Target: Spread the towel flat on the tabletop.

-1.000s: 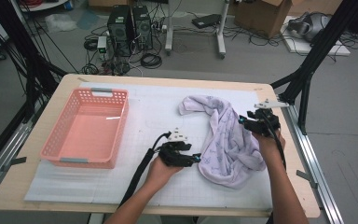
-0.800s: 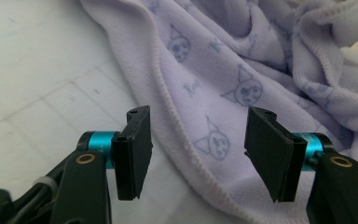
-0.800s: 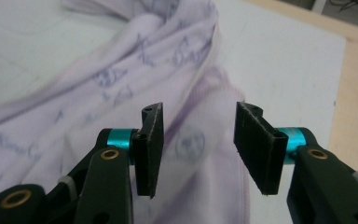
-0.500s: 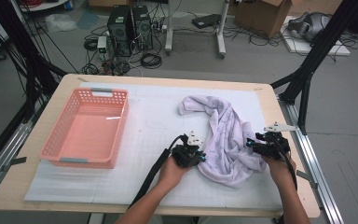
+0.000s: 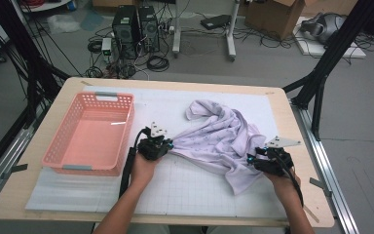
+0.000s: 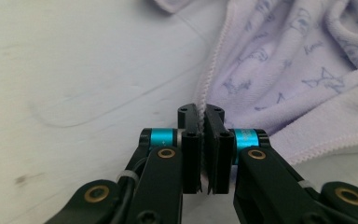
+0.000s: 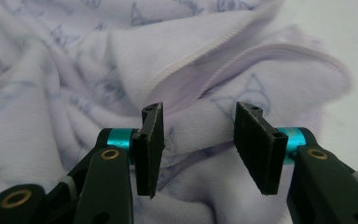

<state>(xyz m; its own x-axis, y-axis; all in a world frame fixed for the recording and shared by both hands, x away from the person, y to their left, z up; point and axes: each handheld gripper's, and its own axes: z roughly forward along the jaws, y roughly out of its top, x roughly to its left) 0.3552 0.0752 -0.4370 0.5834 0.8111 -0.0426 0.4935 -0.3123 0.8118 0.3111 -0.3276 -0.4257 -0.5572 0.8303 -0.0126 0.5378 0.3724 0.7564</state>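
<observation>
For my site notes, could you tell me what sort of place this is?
Probably a lab or workshop: computer towers and loose cables sit on the bare floor behind the table, beside a cardboard box.

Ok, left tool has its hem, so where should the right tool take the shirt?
Take the raised folded hem straight ahead of the open right tool, at the shirt's near right edge. It probably stands proud enough for the pads to straddle it. The left tool already pinches the opposite edge.
</observation>
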